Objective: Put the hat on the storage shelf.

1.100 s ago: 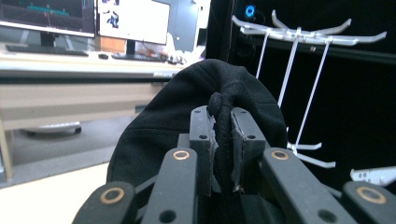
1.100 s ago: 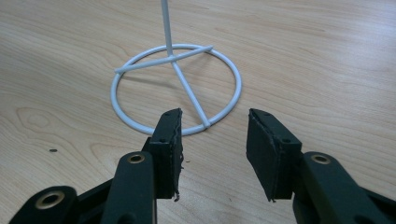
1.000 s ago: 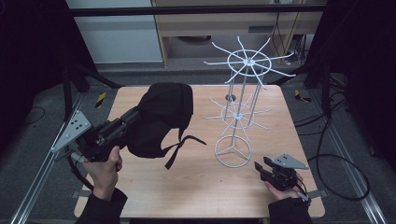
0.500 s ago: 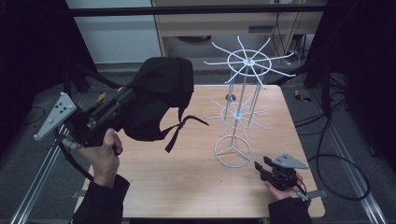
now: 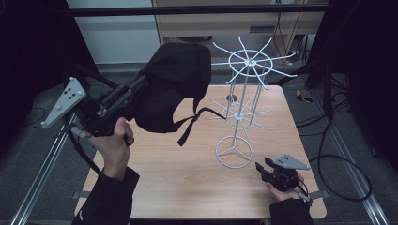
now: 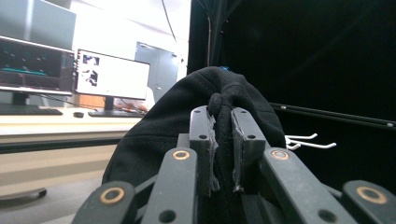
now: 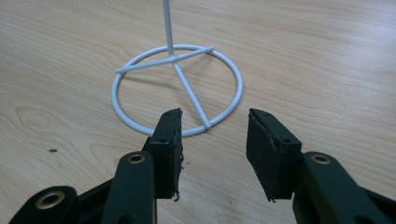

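I have lifted the black cap [image 5: 176, 86], pinched tight in my left gripper [image 6: 220, 140], off the table [image 5: 187, 173] toward the white wire rack [image 5: 244, 89], presumably to hang it, while my right gripper [image 7: 214, 149] rests wide apart by the rack's base ring [image 7: 177, 88].

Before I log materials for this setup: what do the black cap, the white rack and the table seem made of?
Black cap: matte woven fabric, puckering where the left gripper pinches it. White rack: thin wire, probably painted metal, smooth and glossy. Table: wood-grain surface, possibly laminate.
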`<state>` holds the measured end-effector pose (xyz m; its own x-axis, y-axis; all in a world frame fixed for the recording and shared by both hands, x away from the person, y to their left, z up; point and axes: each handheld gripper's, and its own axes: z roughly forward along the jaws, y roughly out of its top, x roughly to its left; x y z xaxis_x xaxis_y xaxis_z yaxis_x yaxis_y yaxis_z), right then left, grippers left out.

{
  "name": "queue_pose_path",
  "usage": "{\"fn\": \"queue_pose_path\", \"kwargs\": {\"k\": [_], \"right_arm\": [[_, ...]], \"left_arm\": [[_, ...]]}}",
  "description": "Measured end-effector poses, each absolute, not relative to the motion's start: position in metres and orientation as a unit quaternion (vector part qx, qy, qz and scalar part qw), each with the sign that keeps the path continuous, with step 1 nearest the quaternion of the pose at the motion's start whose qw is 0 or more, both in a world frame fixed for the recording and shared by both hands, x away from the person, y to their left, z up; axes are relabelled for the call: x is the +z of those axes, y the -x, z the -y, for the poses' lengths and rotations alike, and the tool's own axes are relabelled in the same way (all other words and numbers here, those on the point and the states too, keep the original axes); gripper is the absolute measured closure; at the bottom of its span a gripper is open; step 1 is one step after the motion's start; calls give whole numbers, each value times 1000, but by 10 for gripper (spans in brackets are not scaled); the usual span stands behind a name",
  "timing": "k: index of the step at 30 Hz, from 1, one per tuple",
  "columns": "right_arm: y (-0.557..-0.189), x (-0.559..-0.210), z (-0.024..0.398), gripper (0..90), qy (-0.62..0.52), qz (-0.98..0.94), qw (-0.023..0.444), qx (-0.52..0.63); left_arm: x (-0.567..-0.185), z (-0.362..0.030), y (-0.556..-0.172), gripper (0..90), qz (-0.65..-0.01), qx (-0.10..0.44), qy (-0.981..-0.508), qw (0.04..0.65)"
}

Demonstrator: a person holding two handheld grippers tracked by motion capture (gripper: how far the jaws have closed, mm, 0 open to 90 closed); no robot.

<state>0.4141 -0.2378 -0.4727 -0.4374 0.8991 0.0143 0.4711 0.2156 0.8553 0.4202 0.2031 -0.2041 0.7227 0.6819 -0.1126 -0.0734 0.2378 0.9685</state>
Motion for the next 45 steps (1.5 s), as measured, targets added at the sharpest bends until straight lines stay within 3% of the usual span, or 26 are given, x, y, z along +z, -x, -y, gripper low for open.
{"fn": "queue_pose_path", "kwargs": {"k": [17,36,45], "right_arm": [[-414,-473,237,559,-465,-737,251,422],[-414,-474,237,550,-465,-738,253,418],[-414,-473,237,549,-466,-738,251,419]], "left_arm": [[-230,-175,-450,801,-277,201,-607,718],[-270,-167,-457,785,-288,209,-671,650],[-280,-156,-456,706,-281,214,-694,627]]}}
